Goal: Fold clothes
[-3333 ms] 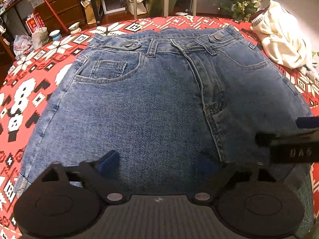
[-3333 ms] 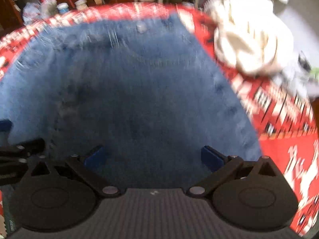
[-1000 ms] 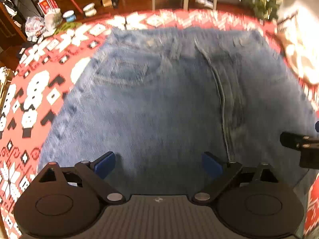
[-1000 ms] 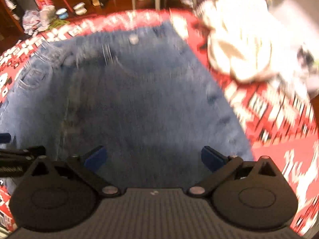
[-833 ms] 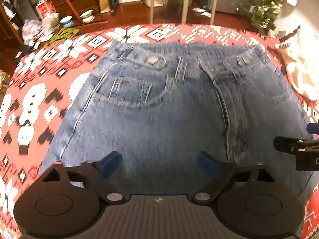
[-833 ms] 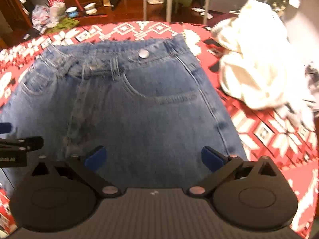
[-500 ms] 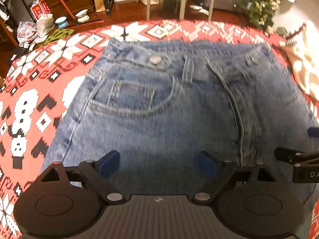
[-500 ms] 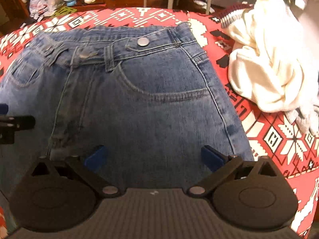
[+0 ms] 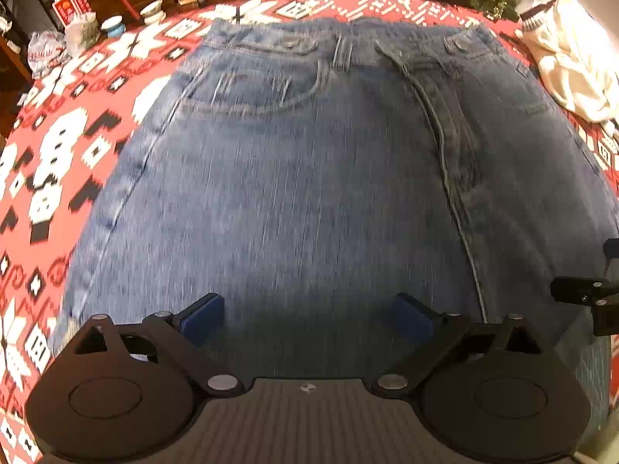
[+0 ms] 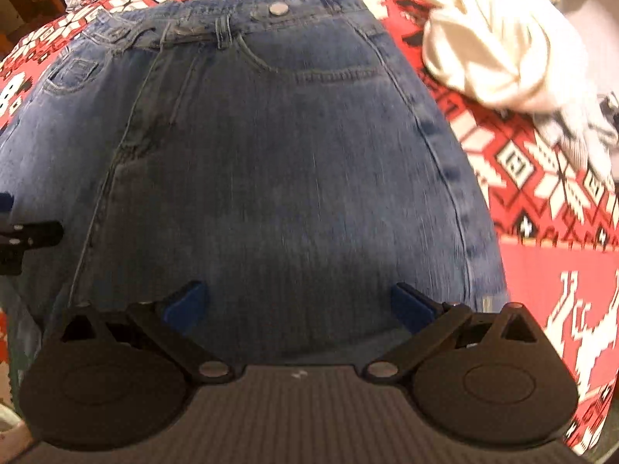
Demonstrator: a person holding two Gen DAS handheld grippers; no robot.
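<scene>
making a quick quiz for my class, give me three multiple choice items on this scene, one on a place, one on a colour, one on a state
1. Where does the crumpled cream-white knitted garment lie relative to the blue denim jeans?
A. on top of them
B. beside them, on the right
C. under them

2. What colour is the patterned cloth under the jeans?
A. red with white and black motifs
B. plain green
C. yellow stripes

3. How do both grippers stand?
A. shut on the jeans
B. shut on nothing
C. open

Answers:
1 B, the garment sits on the cloth off the jeans' right edge.
2 A, red cloth shows all around the denim.
3 C, the left gripper and right gripper each show blue pads wide apart with nothing between them.
</scene>
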